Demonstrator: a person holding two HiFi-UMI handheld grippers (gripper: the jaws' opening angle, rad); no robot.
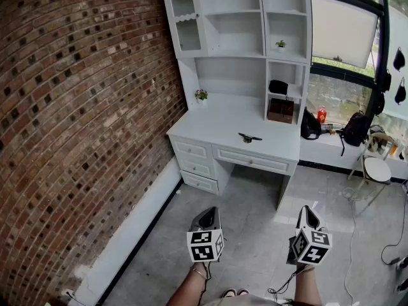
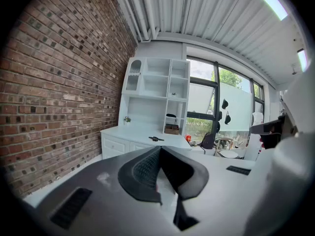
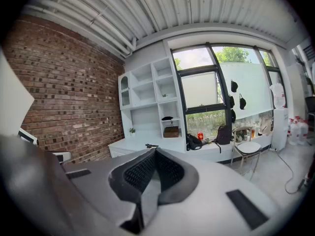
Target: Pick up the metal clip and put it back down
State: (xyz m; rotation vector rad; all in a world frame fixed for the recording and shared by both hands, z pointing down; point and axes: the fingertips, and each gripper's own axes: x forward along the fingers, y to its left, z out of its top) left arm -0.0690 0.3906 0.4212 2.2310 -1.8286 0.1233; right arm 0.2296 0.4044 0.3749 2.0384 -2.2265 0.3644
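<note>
A: How do the two grippers stand?

B: The left gripper (image 1: 208,213) sits at the lower middle of the head view. Its own view shows the jaws closed tip to tip with nothing between them. The right gripper (image 1: 308,210), further right in the frame, is pressed together the same way and is empty too. Both hang over the grey floor (image 1: 255,234) and touch nothing. Each carries a cube (image 1: 204,245) with black-and-white square markers.

A: And the metal clip?

B: The metal clip (image 1: 249,138) lies on the white table (image 1: 210,129) near its front edge, in the middle of the head view and well apart from both grippers. It looks small and dark. In each gripper view it shows just above the closed jaw tips, far behind them.

A: Is anything readable?

B: A red bottle (image 1: 321,115) on the window ledge at the right has a label, but it is too small to read. A brown box (image 1: 280,110) sits in a shelf compartment at the back right of the table. A small plant (image 1: 201,95) stands at the back left, near the brick wall (image 1: 76,107)
</note>
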